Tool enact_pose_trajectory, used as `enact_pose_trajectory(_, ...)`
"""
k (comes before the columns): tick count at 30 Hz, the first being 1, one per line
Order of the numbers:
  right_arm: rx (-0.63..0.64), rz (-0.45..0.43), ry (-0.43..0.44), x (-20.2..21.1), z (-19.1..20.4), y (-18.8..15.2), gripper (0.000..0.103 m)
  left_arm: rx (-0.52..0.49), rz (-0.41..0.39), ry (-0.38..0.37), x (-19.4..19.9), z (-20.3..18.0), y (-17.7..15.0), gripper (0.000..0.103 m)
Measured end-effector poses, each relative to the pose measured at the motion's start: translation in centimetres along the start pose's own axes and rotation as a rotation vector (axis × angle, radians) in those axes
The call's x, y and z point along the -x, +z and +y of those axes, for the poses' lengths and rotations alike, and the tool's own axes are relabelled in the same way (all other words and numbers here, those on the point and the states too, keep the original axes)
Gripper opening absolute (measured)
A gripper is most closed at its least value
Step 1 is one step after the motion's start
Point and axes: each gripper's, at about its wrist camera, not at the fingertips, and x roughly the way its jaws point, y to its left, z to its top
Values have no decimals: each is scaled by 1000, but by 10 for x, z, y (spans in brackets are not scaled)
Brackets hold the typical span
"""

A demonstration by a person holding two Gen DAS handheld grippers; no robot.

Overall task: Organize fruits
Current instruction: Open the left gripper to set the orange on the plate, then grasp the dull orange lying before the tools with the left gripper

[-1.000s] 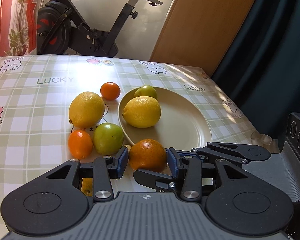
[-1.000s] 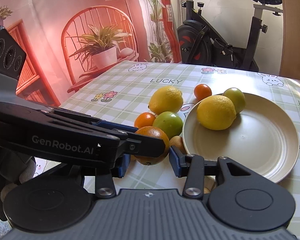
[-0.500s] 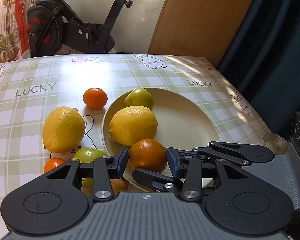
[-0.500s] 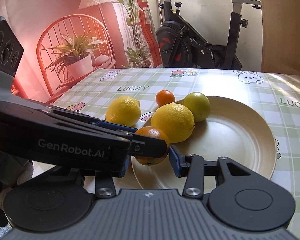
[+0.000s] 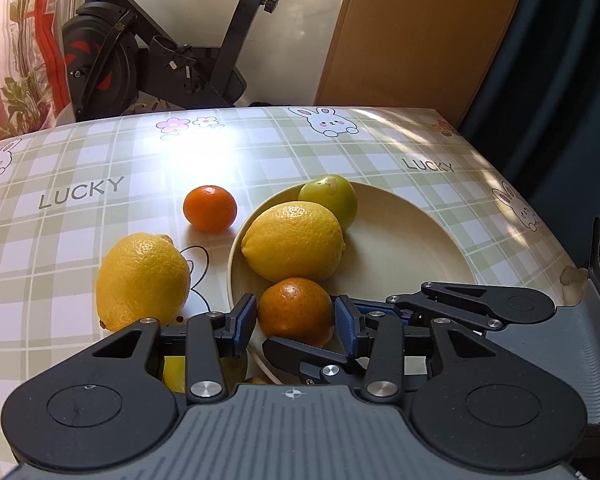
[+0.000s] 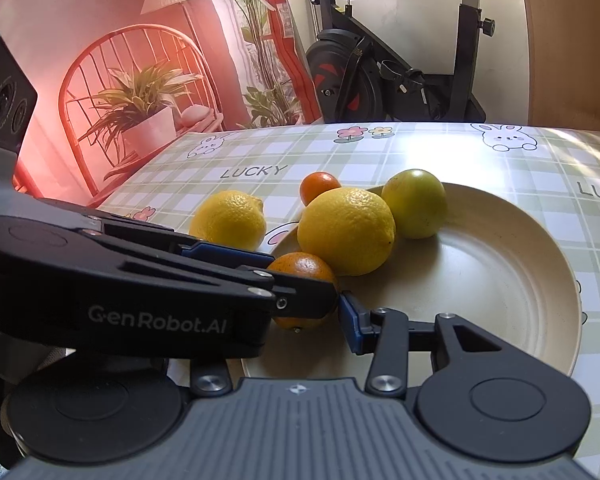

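Orange (image 5: 295,308) clamped in my left tongs (image 5: 296,322), over plate (image 5: 412,248) near rim. My right tongs (image 6: 340,300) close alongside same orange; grip unclear. Lemon (image 5: 294,242), green fruit (image 5: 332,199) on plate. Second lemon (image 5: 142,280), tangerine (image 5: 209,209) on bench (image 5: 100,152).

The plate's (image 5: 412,248) right half lies bare; lemon (image 5: 294,242) and green fruit (image 5: 332,200) block its left.
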Motion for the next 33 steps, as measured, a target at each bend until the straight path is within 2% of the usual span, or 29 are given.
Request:
enact_pose_trajectory(17,-30,3,-38,-16,2,12,45,-4,-50,63,10,4,8,46)
enact_pose_trajectory(22,-27,-2,-56,-10,6,14,50,3,-83,61,28,7,9,46)
enact_pose_trajectory(33,-50,-65,-82,28,16,8,51,-5,-129,90,80,29,6,46)
